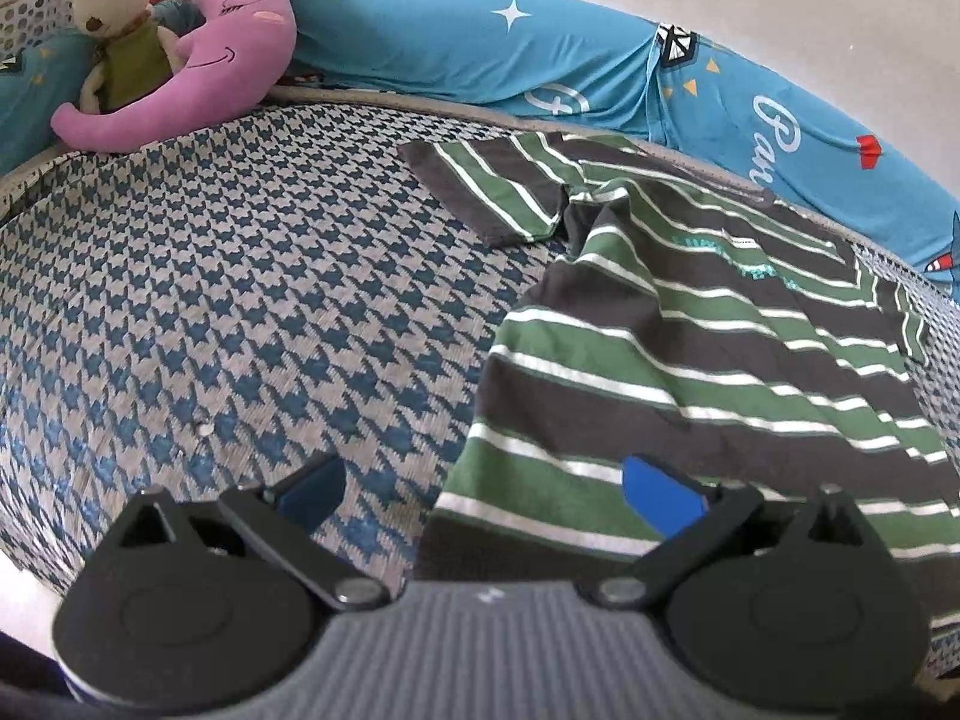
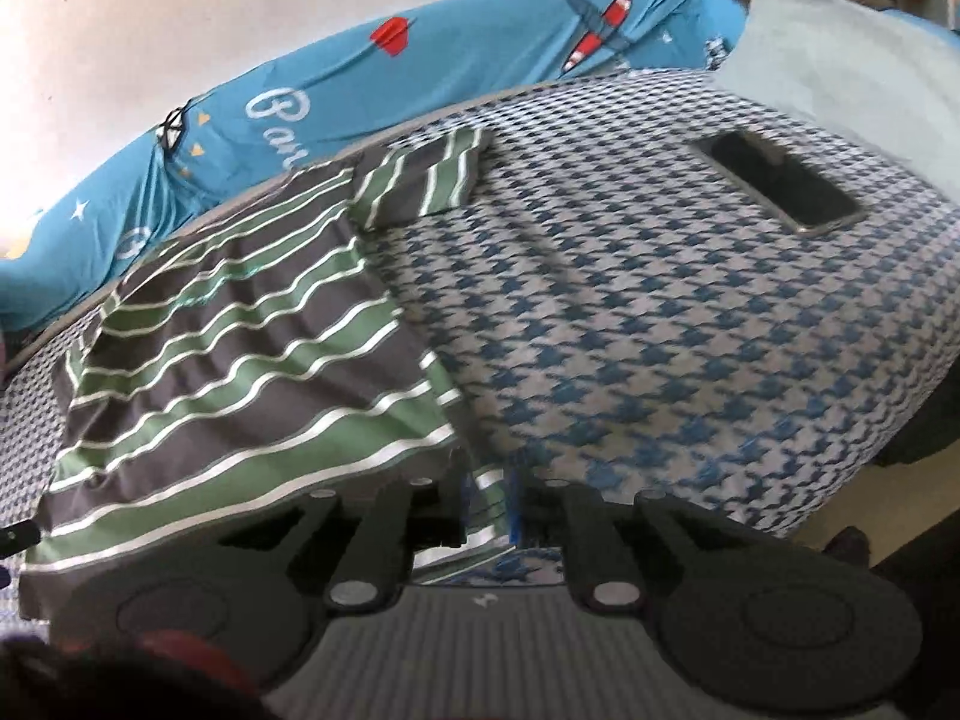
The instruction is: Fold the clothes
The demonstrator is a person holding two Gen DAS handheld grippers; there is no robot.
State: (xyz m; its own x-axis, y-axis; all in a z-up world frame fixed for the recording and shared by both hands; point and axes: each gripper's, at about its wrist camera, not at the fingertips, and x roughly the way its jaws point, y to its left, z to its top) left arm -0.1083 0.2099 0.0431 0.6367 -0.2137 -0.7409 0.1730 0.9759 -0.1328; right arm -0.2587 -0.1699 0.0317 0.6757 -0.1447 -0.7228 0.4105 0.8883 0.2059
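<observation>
A green, grey and white striped T-shirt [image 1: 708, 360] lies spread on the houndstooth bed cover [image 1: 240, 300], collar toward the far edge, one sleeve [image 1: 498, 186] out to the left. My left gripper [image 1: 483, 495] stands open above the shirt's near left hem corner, one blue pad [image 1: 657, 495] over the cloth, the other over the cover. In the right wrist view the same shirt [image 2: 240, 348] fills the left half. My right gripper [image 2: 487, 501] is shut on the shirt's near right hem corner, which is lifted slightly off the cover [image 2: 660, 330].
A long blue printed bolster [image 1: 540, 54] runs along the far edge against the wall. A pink plush elephant [image 1: 204, 72] and a rabbit toy [image 1: 114, 24] sit at the far left. A dark phone [image 2: 780, 180] lies on the cover at right, beside a pale pillow [image 2: 840, 54].
</observation>
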